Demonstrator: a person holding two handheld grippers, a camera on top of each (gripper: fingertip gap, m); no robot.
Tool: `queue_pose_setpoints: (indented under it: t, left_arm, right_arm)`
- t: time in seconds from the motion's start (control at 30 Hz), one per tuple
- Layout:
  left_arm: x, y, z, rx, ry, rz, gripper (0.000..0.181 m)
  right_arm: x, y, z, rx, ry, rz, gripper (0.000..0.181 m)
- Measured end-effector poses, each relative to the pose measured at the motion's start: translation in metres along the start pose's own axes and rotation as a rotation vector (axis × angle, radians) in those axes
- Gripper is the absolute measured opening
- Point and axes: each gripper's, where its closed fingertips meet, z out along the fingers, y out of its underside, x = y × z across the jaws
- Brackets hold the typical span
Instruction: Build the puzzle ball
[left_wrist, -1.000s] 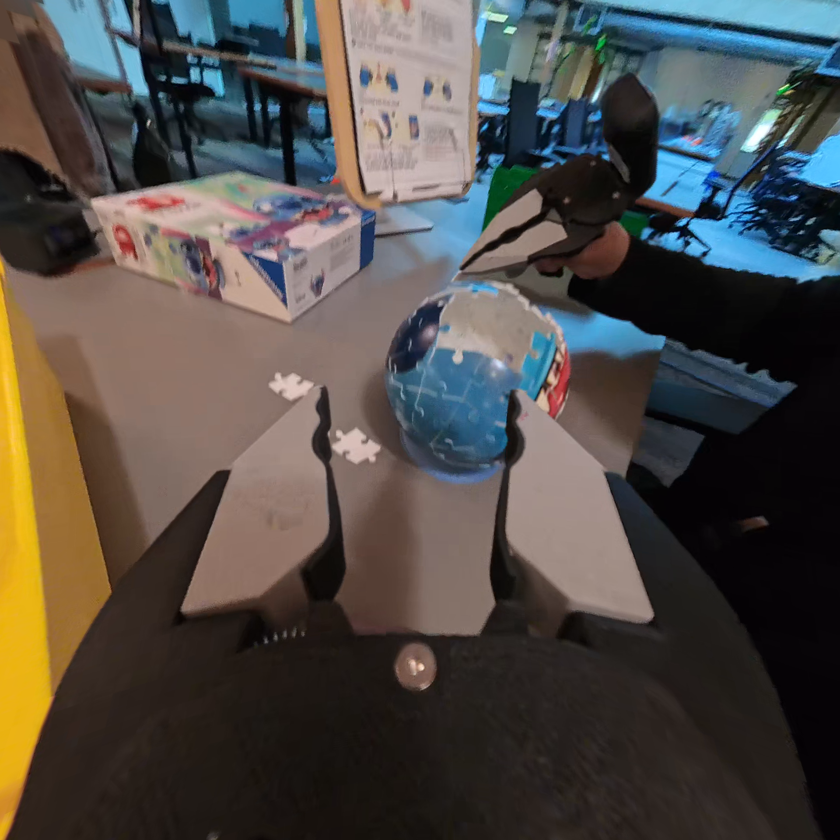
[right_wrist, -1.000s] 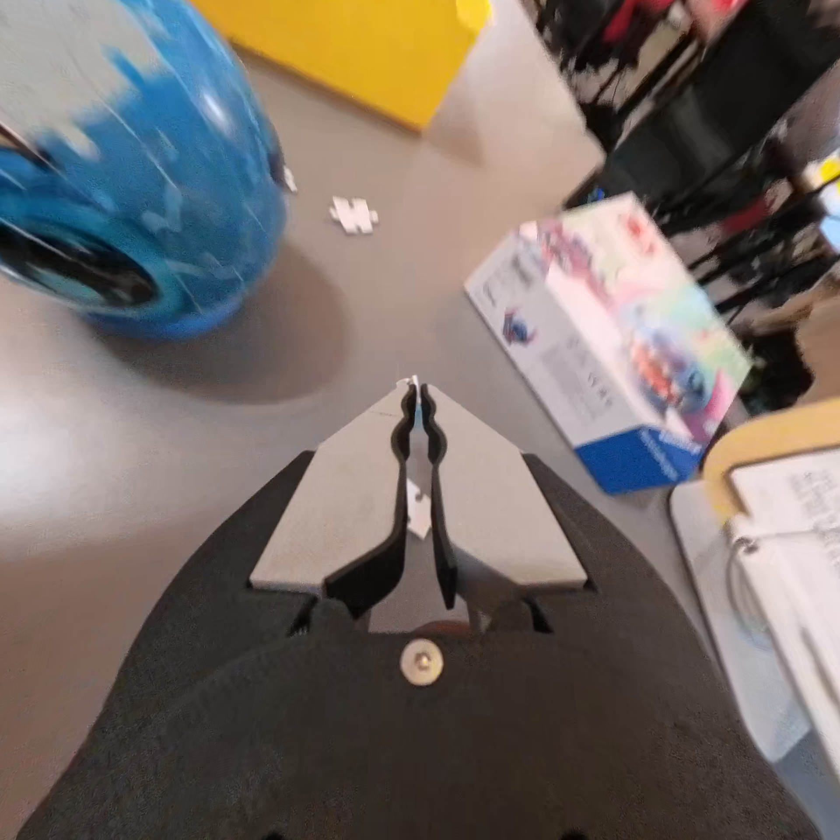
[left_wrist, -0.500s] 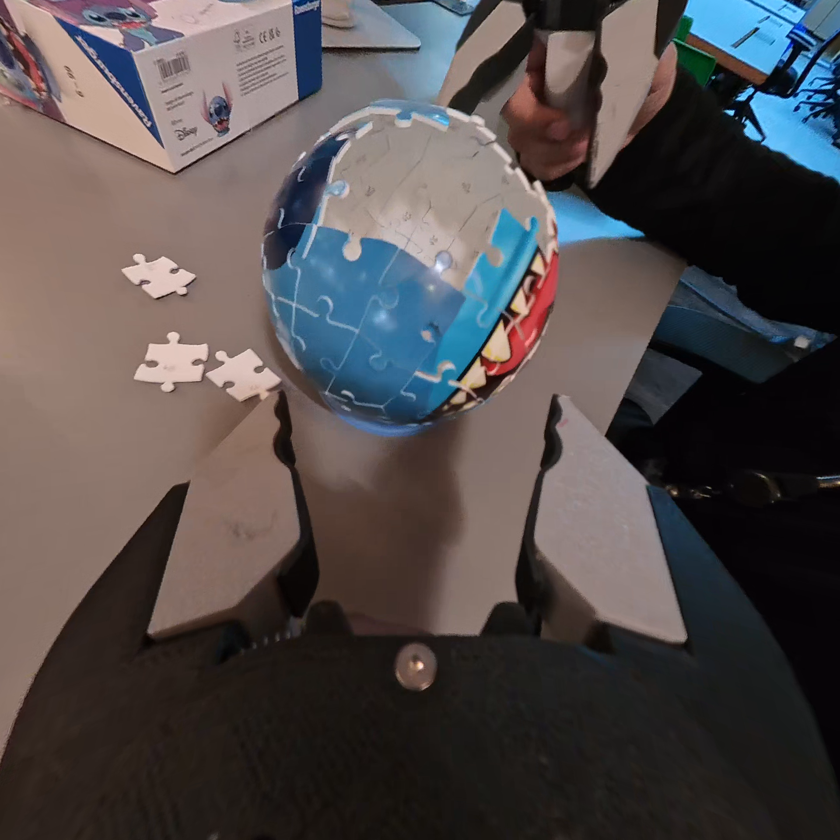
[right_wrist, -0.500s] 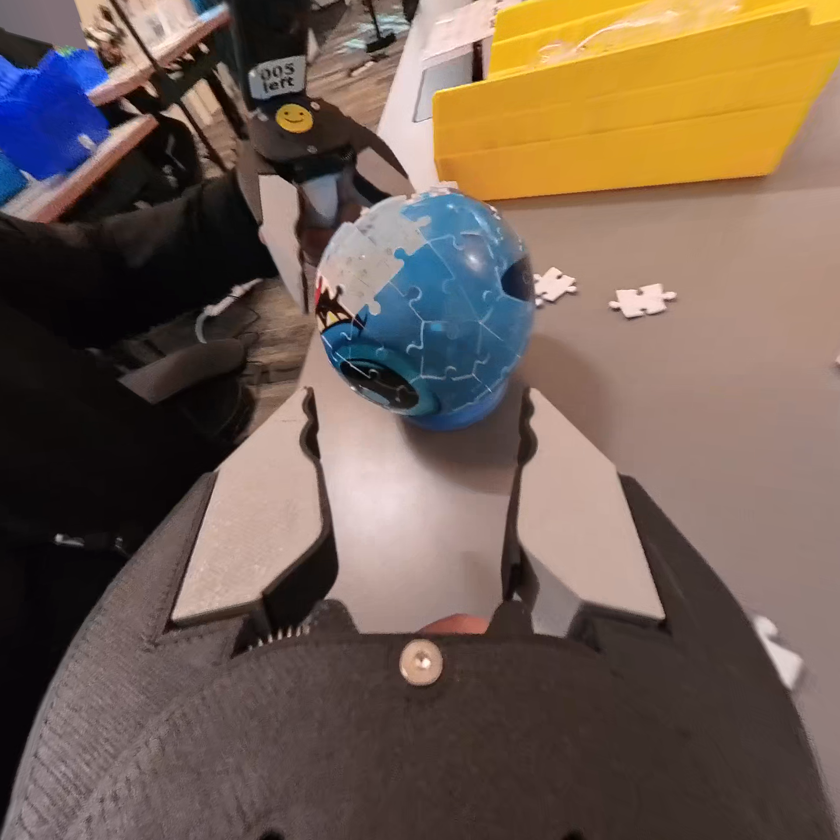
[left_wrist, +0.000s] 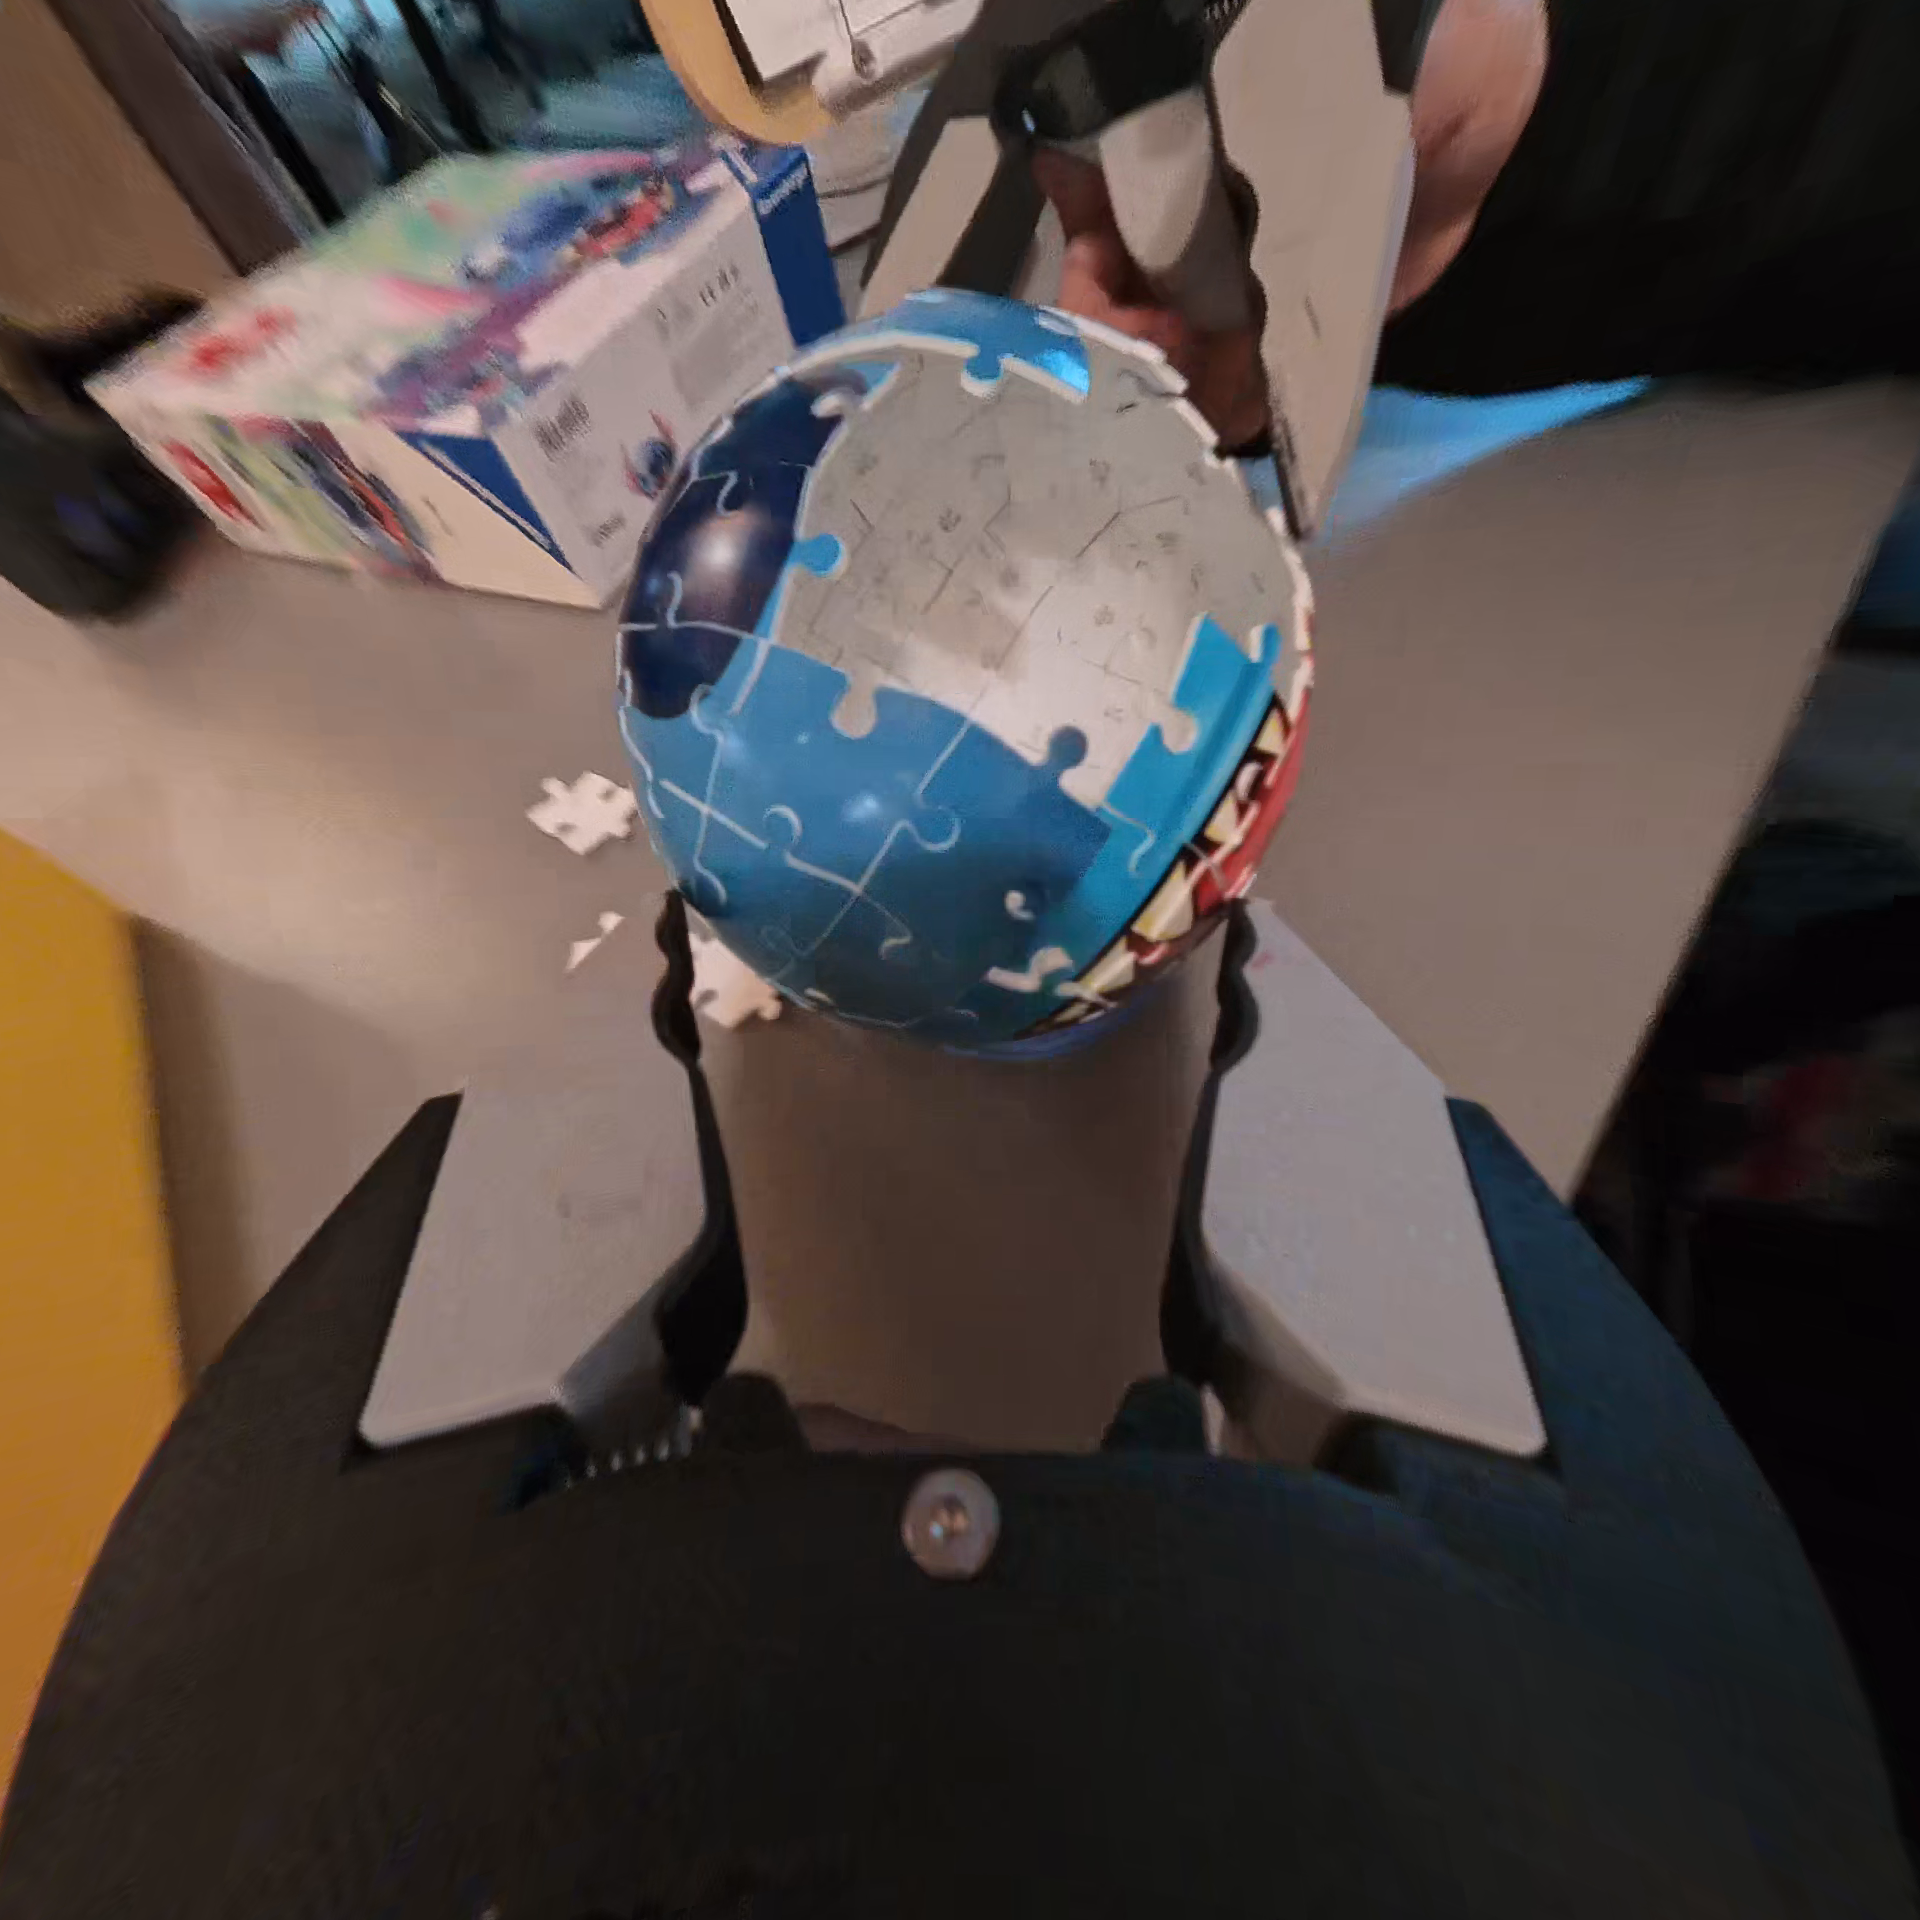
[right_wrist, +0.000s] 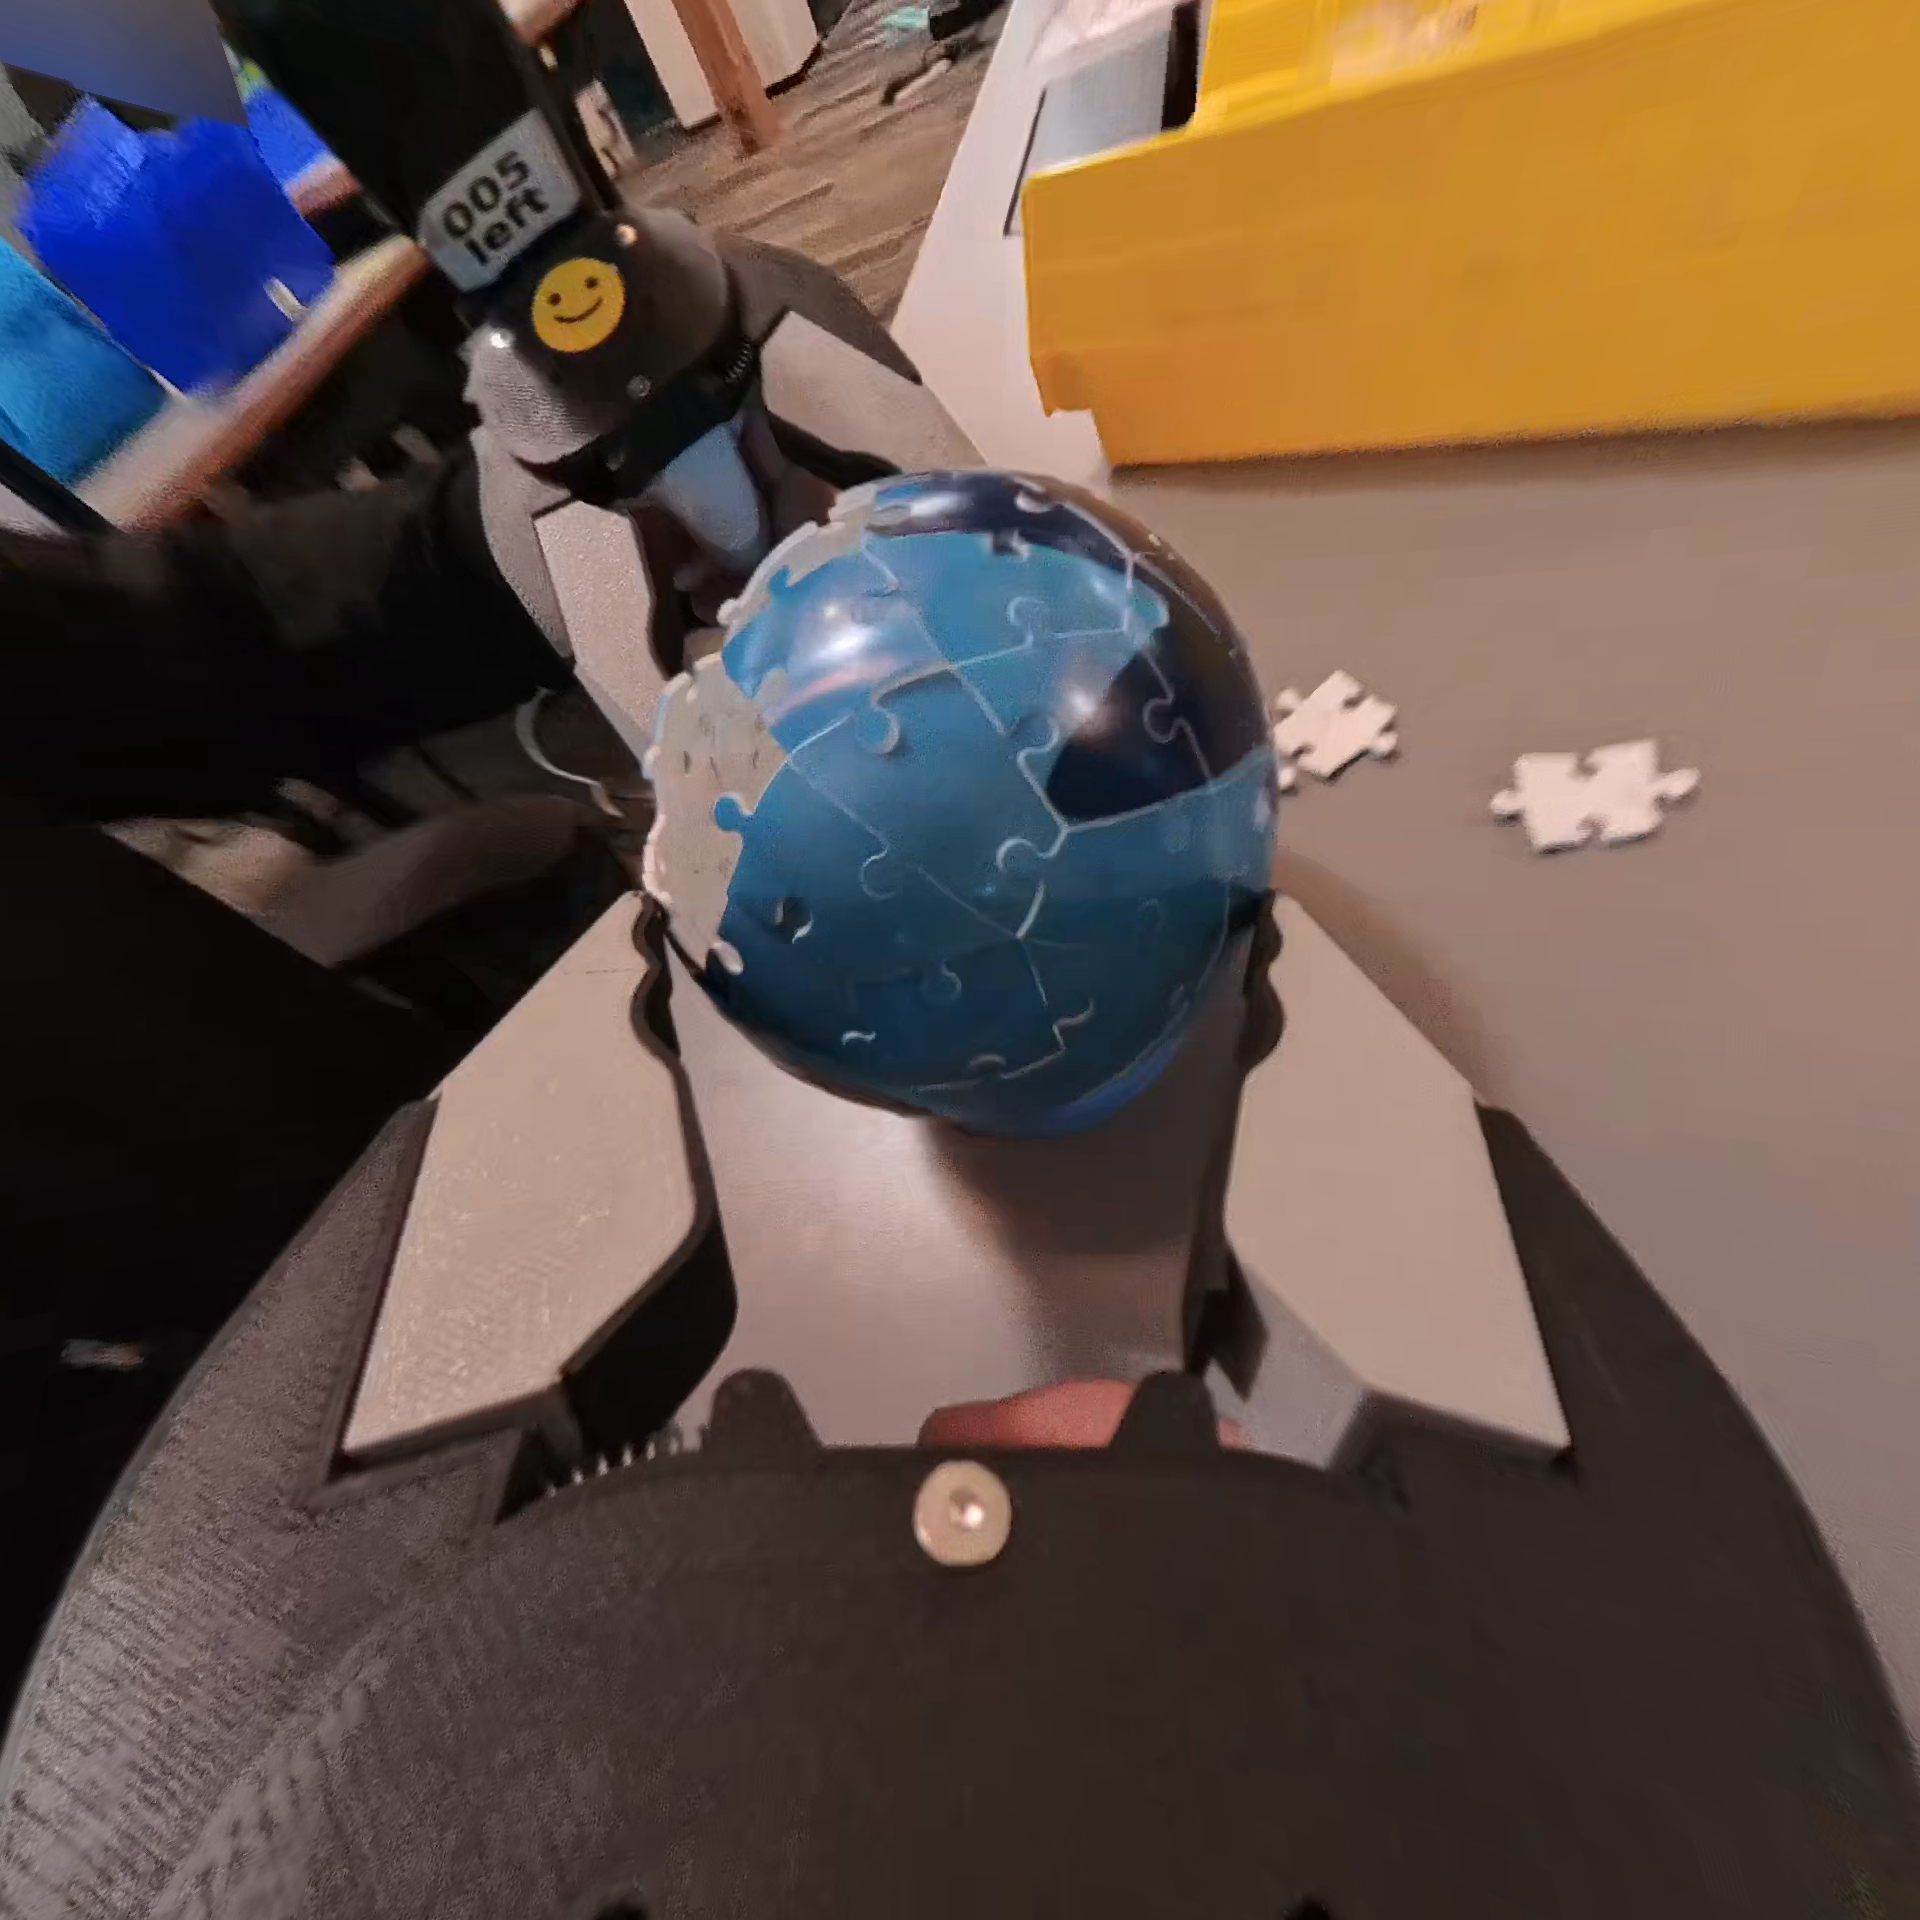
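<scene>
Puzzle ball dead ahead between both tongs — left tongs and right tongs spread wide, empty, flanking from opposite sides.

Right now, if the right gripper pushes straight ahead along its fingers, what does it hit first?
The puzzle ball. The right gripper is open, and the ball sits directly ahead with its lower sides level with both fingertips. Contact is likely almost at once, though exact depth is unclear. The left gripper lies beyond the ball.

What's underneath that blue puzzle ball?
The puzzle ball sits on the grey table, apparently on a low blue base peeking out below. The contact spot is hidden by the ball.
</scene>
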Motion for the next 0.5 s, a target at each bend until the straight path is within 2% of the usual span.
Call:
queue_pose_setpoints:
  t: [0.1,0.2,0.3,0.37,0.5]
  left_arm:
    - [0.000,0.007,0.001,-0.019,-0.051,0.127,0.100]
    - [0.008,0.007,-0.012,0.036,0.052,0.033,0.096]
    - [0.001,0.006,-0.032,0.081,0.106,-0.106,0.094]
    - [0.003,-0.001,-0.042,0.114,0.215,-0.223,0.095]
    - [-0.014,-0.015,-0.044,0.143,0.353,-0.502,0.089]
  right_arm:
    - [0.000,-0.004,0.000,0.011,0.073,-0.165,0.105]
    - [-0.009,-0.004,-0.009,0.057,0.058,-0.220,0.093]
    - [-0.002,0.007,-0.020,0.027,0.058,-0.070,0.097]
    - [-0.005,0.008,-0.029,0.042,0.023,0.023,0.102]
    - [-0.014,0.011,-0.033,0.051,-0.031,0.212,0.106]
